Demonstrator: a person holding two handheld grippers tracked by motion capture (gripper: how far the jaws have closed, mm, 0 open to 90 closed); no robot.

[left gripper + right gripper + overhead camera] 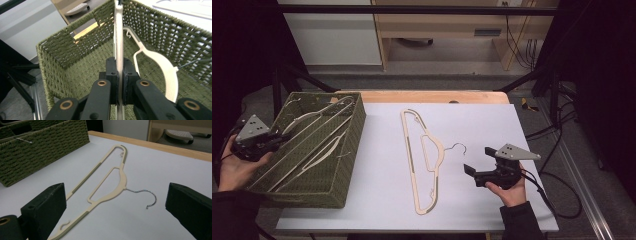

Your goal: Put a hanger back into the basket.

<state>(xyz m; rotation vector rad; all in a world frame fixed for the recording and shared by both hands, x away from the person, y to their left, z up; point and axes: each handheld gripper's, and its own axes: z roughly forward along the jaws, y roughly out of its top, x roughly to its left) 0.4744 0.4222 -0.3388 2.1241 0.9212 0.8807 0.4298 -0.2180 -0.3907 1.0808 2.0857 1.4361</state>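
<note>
Green woven basket [343, 165], cream hanger [422, 165], black tools

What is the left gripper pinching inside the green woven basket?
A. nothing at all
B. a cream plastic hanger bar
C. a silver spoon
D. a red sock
B: in the left gripper view, the black left gripper is shut on a thin cream plastic hanger bar that rises between its jaws, inside the green woven basket.
</note>
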